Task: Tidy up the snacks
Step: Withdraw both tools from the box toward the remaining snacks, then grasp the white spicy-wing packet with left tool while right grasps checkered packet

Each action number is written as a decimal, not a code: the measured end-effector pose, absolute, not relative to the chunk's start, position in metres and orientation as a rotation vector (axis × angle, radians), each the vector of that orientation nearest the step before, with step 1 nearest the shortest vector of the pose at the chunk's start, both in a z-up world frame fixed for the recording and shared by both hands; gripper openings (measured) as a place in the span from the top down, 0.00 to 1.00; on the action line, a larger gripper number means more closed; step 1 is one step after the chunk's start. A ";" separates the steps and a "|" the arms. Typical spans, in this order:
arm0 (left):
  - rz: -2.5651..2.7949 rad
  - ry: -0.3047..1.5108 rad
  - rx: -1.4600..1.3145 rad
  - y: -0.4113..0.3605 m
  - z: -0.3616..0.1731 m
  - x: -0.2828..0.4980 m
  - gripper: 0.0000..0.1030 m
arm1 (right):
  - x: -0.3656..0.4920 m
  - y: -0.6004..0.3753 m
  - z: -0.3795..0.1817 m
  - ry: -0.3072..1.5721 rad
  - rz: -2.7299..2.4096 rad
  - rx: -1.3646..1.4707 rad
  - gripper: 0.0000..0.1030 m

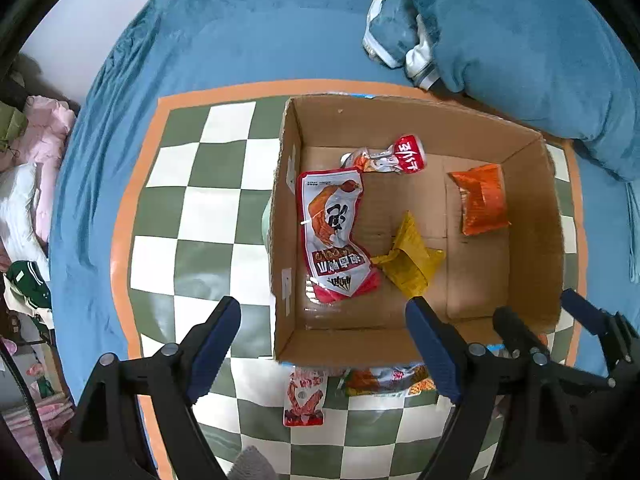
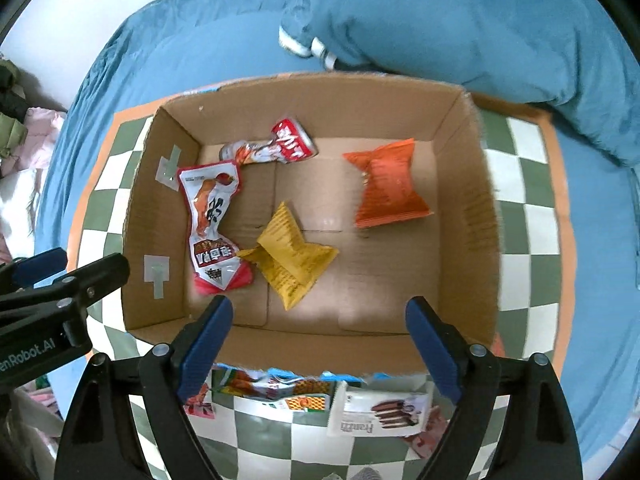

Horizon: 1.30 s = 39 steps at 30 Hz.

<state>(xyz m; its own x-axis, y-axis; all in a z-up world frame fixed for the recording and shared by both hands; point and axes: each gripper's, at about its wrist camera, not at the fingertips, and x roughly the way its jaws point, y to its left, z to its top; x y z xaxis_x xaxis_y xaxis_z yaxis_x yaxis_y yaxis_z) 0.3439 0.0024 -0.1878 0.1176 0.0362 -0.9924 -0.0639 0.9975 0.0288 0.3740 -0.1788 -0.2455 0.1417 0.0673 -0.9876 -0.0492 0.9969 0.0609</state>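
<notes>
Below, bed with blue blanket (image 1: pixel 248 48); green-white checkered mat (image 1: pixel 192 216) with orange border spread on it. Cardboard box (image 2: pixel 468 216) stands on mat, flaps open. Inside box: long red-white snack pack (image 2: pixel 210 220) by left wall, smaller red-white pack (image 2: pixel 276 146) at far side, yellow pouch (image 2: pixel 290 254) in middle, orange pouch (image 2: pixel 386 184) to right. More snacks on mat near box front, among them wafer pack (image 2: pixel 380 416). Blue pillow (image 1: pixel 520 40) beyond box; pink clothes (image 1: pixel 44 140) beside bed. Left gripper (image 1: pixel 324 344) and right gripper (image 2: pixel 320 340) hang over box, jaws wide apart, empty.
</notes>
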 end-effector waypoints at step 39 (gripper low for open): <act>0.181 1.531 -0.112 0.047 -0.247 0.230 0.18 | 0.251 -0.224 -0.303 1.588 0.075 0.637 0.12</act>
